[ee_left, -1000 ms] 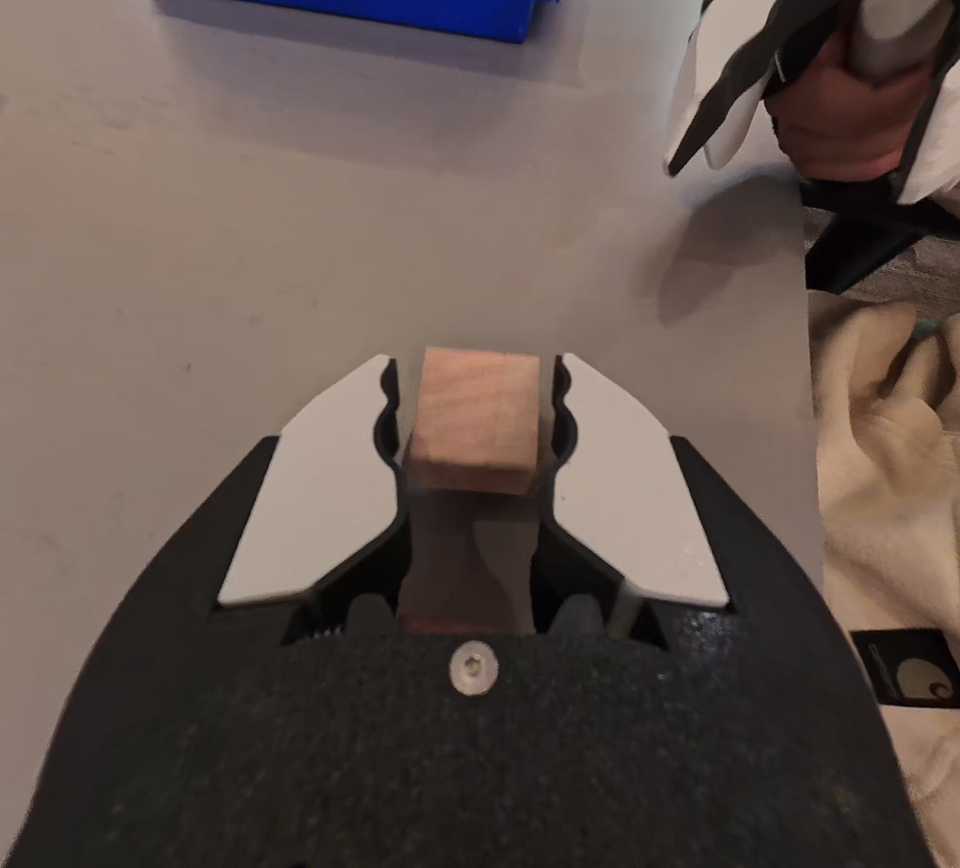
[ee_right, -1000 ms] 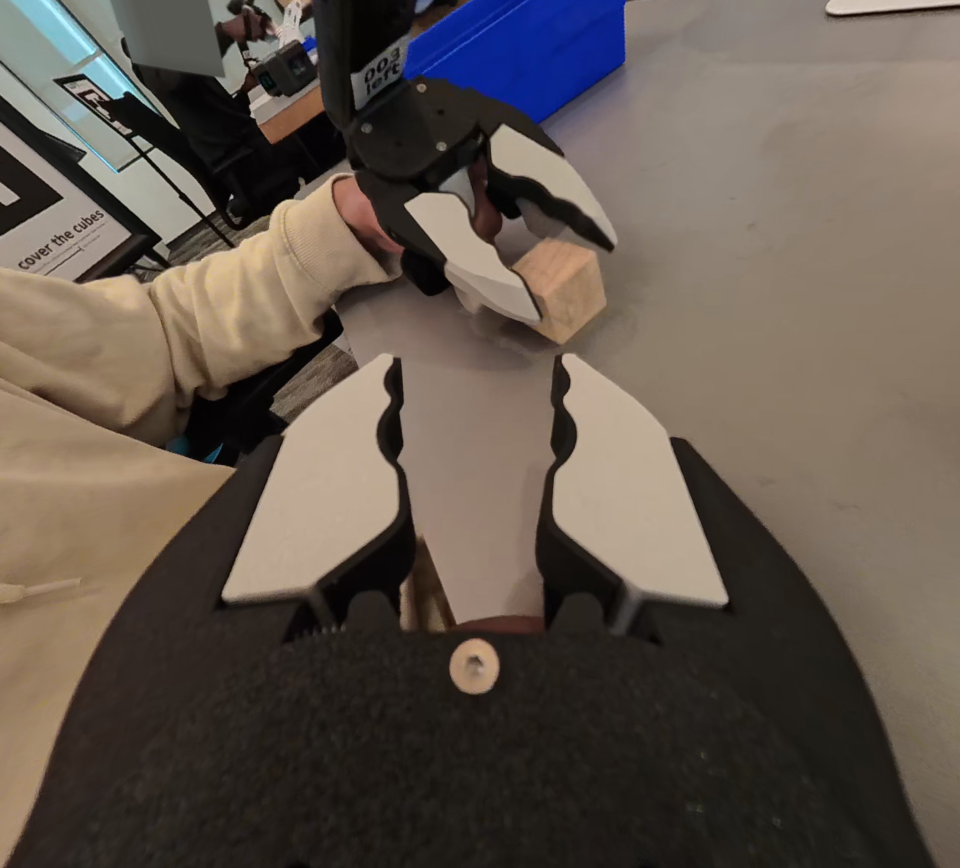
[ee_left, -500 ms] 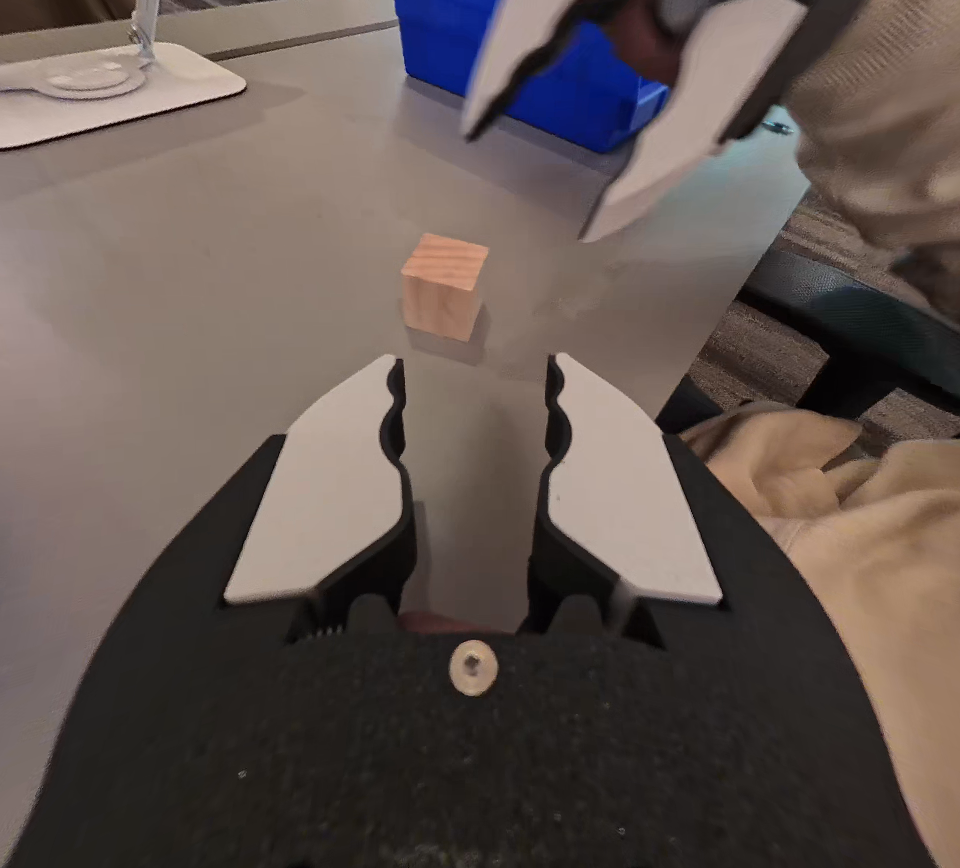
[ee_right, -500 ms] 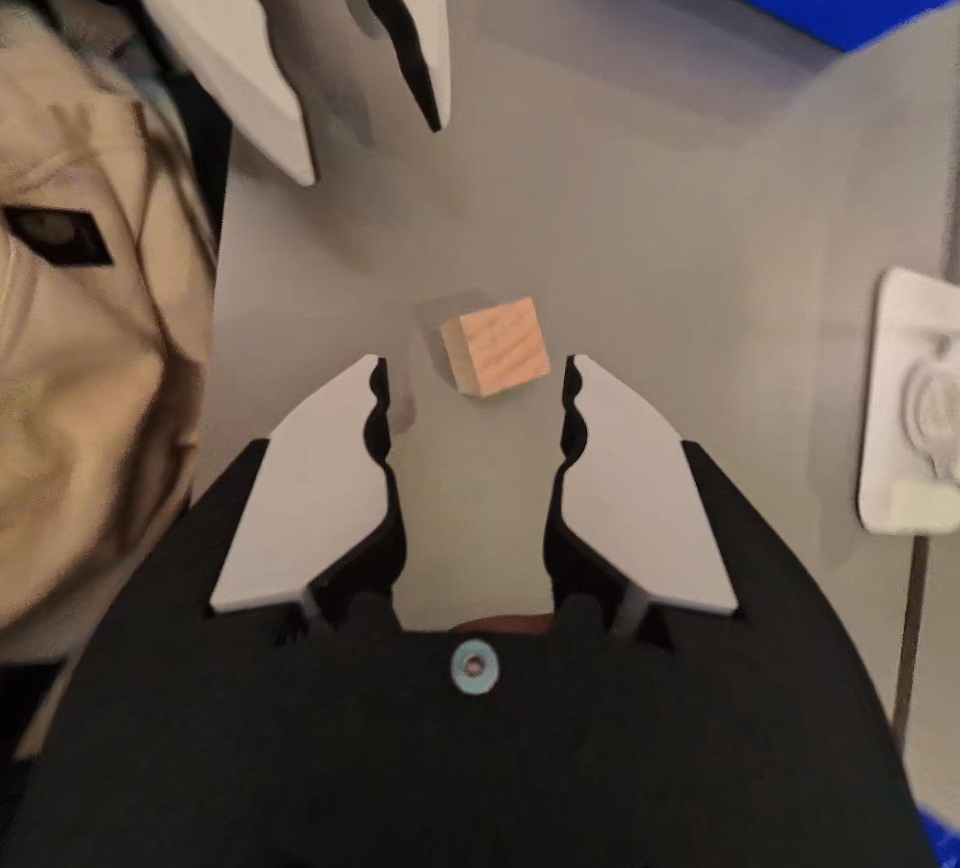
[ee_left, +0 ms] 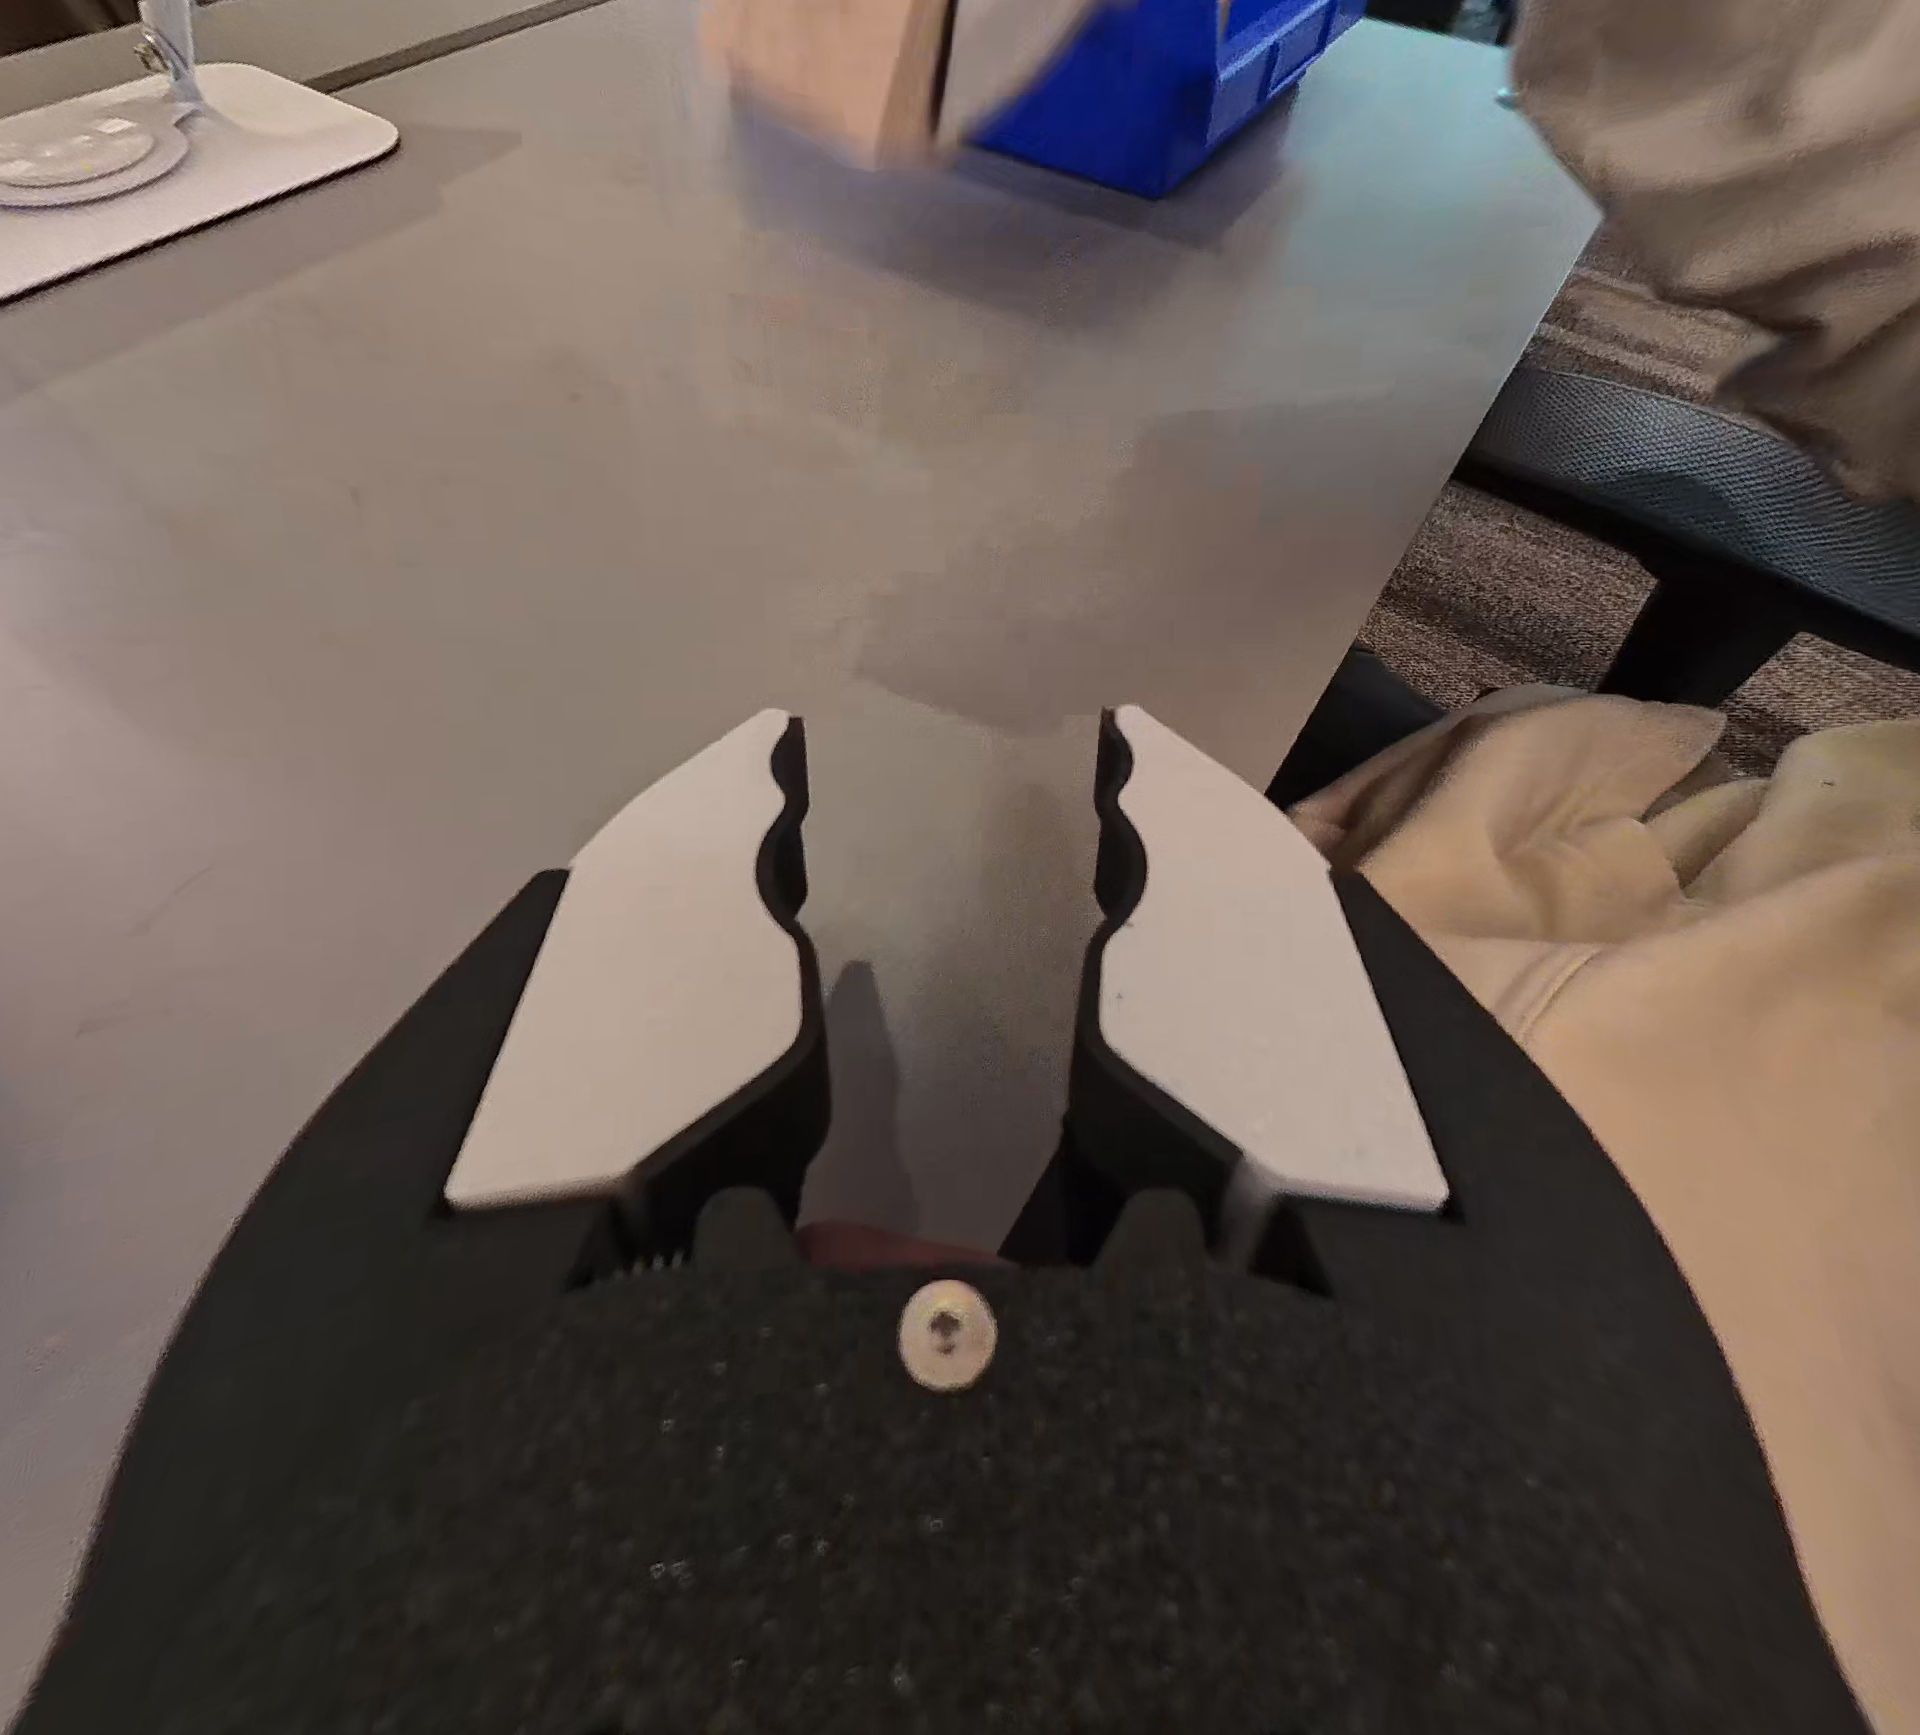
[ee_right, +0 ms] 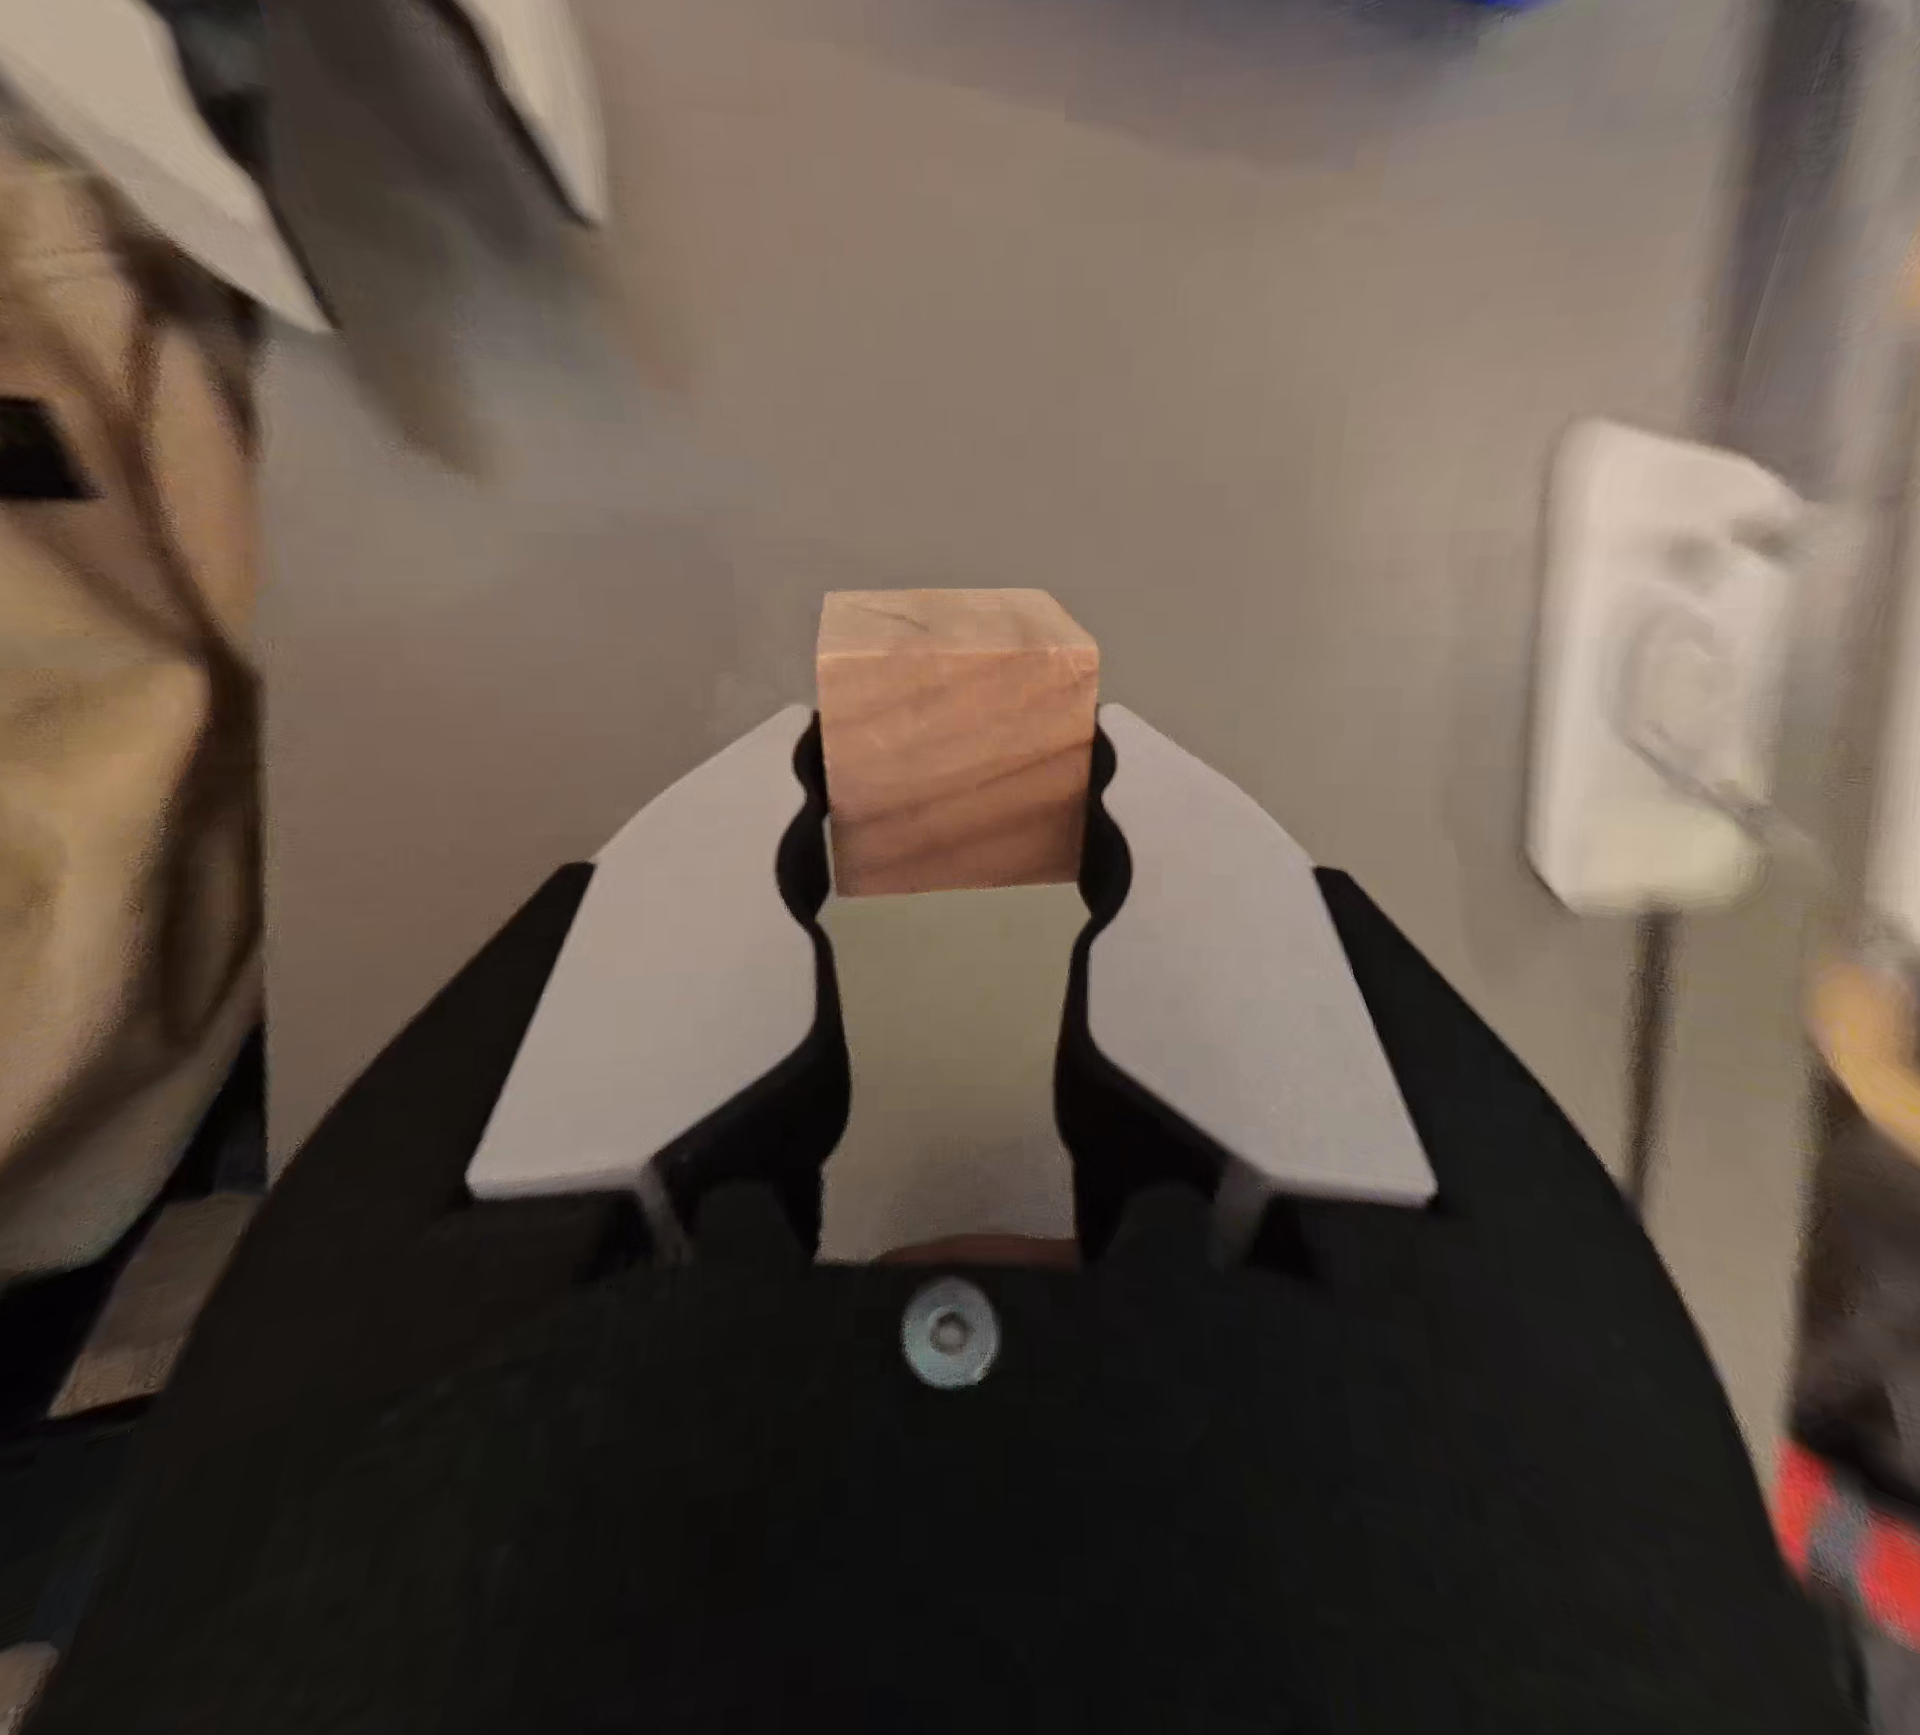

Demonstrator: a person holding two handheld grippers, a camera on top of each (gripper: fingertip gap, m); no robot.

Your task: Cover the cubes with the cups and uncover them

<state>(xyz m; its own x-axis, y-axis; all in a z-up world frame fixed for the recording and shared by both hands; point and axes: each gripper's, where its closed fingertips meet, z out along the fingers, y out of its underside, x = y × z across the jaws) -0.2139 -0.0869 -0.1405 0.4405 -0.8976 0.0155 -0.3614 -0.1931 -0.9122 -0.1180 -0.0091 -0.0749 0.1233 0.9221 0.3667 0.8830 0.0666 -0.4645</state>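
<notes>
Hard to see: we find the right wrist view smeared; the blue bin [ee_left: 1195, 54] is cut off at the top.
Count: we count one wooden cube [ee_right: 956, 745], one bin, two tools.
Right tool [ee_right: 954, 755]: we see it clamped on the cube, above the tabletop [ee_left: 520, 542].
Left tool [ee_left: 951, 750]: we see it parted, empty.
Room: grey tabletop, white stand base [ee_left: 156, 168], carpet.
</notes>
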